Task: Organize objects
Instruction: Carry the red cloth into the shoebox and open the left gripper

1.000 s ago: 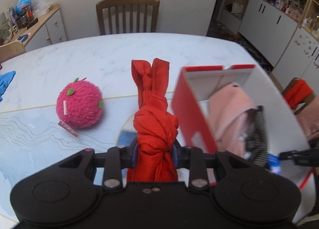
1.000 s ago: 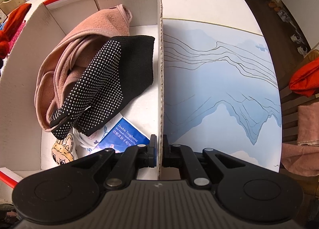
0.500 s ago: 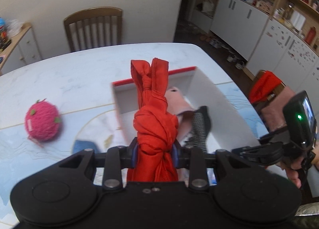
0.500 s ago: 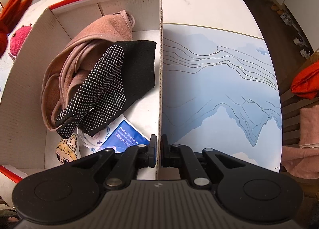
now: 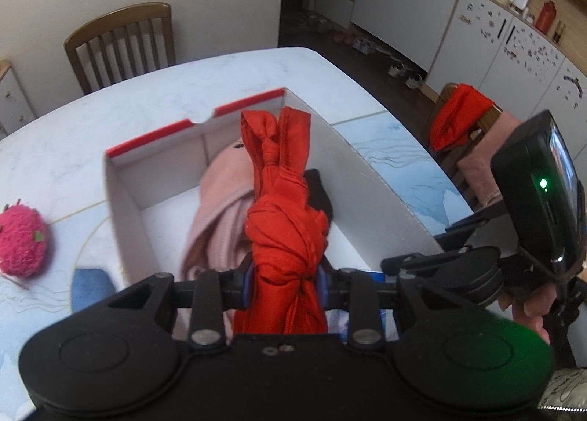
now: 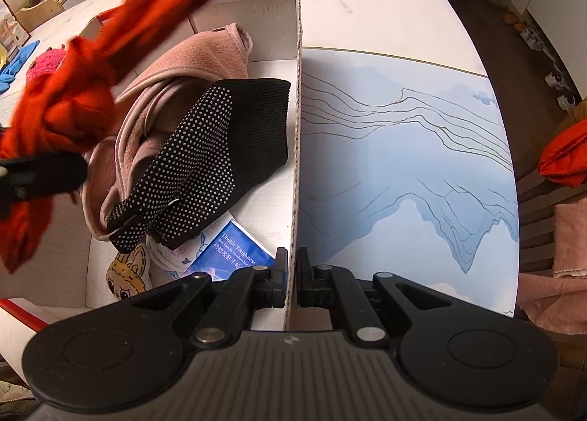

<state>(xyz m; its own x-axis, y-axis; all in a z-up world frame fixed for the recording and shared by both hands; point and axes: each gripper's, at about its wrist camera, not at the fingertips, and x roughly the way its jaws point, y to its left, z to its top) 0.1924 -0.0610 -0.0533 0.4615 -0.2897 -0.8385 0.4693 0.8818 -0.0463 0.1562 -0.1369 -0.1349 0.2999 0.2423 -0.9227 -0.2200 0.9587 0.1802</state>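
My left gripper (image 5: 284, 279) is shut on a knotted red cloth (image 5: 284, 222) and holds it above the open white box with red rim (image 5: 154, 140). In the right wrist view the red cloth (image 6: 73, 90) hangs over the box's left side. My right gripper (image 6: 291, 274) is shut on the box's right wall (image 6: 297, 127). Inside the box lie a pink cloth (image 6: 190, 65), a black dotted glove (image 6: 212, 156), a blue packet (image 6: 234, 252) and a cartoon-print item (image 6: 128, 270).
A pink fuzzy ball (image 5: 22, 241) and a blue item (image 5: 88, 289) lie on the table left of the box. A wooden chair (image 5: 121, 43) stands behind the table. Another chair with red and pink cloths (image 5: 462, 120) stands at the right. A blue mountain-print mat (image 6: 403, 164) covers the table.
My left gripper has carried the red cloth rightward from beside the box to over its inside. The right gripper keeps its hold on the box wall.
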